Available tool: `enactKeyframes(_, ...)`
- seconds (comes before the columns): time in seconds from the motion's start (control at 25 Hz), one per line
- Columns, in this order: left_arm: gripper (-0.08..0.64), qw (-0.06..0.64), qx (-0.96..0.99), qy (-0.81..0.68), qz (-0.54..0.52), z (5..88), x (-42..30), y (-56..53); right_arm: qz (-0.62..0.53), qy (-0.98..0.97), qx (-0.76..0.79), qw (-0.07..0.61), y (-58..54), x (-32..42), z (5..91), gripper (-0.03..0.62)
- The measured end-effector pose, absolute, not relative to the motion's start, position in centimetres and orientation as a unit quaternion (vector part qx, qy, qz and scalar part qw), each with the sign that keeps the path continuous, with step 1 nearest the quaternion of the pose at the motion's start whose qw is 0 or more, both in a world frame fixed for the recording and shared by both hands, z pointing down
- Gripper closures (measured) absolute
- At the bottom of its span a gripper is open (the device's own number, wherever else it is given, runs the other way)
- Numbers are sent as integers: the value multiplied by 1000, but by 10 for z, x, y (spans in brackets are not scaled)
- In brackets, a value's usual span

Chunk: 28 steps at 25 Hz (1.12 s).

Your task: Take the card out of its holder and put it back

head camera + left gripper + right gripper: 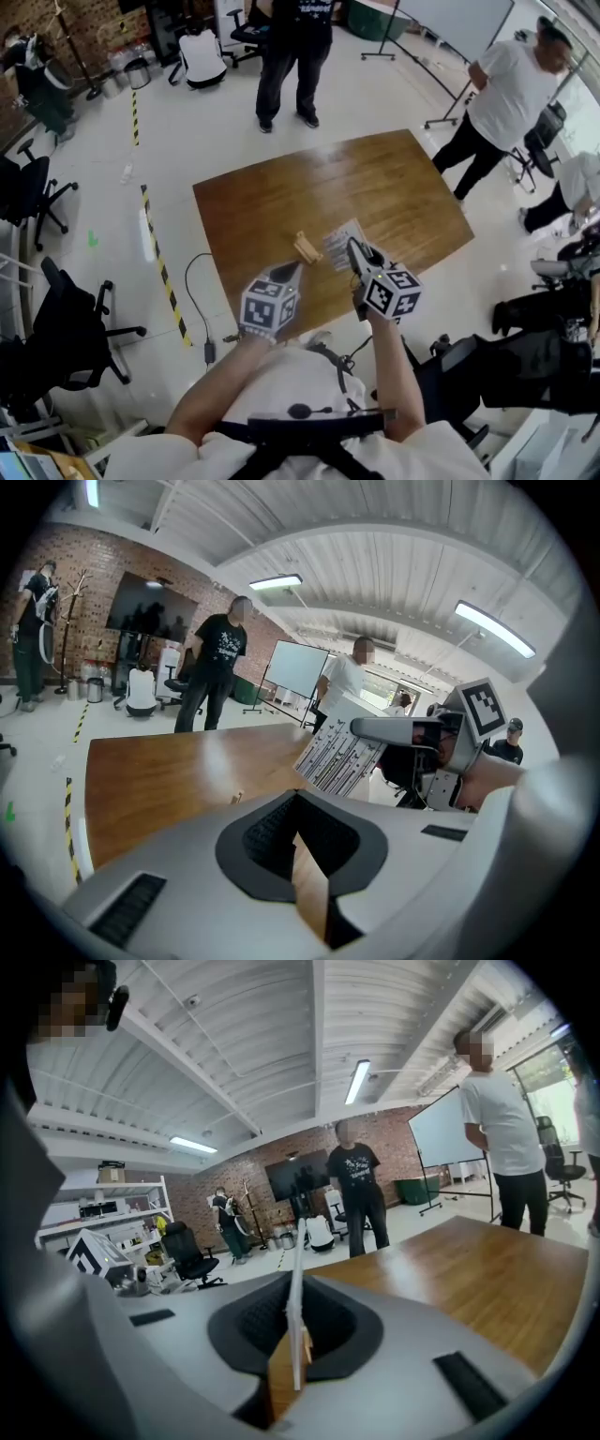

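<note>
A small wooden card holder [307,247] sits near the front edge of the brown table [281,202]. My left gripper [297,263] is shut on it, and in the left gripper view a strip of its wood [310,892] shows between the jaws. The card [341,242], white with rows of small print, is out of the holder and just to its right. My right gripper [355,251] is shut on the card's near edge. The left gripper view shows the card [339,746] lifted and tilted above the table. In the right gripper view I see it edge-on [296,1288] between the jaws.
Two people [292,56] [502,103] stand beyond the table's far side. Office chairs [66,328] stand on the left and a dark chair [525,361] on the right. A cable [192,300] and striped floor tape [164,272] lie left of the table.
</note>
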<state>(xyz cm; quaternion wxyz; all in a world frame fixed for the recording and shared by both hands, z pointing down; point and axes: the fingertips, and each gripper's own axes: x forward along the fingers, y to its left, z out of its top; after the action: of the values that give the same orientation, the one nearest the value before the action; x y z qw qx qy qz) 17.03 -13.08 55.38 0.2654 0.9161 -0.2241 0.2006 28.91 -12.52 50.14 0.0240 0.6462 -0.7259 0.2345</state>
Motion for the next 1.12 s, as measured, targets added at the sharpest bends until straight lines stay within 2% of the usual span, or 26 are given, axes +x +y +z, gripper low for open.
enactKeyframes(0.72,564,294,895,-262,211,588,197,-156,250,-784,565,68,-196,283,562,572)
enactKeyframes(1.12,565,296,885,-280,226,601,188,-163,251,-799,540,84,-211,275,585,572)
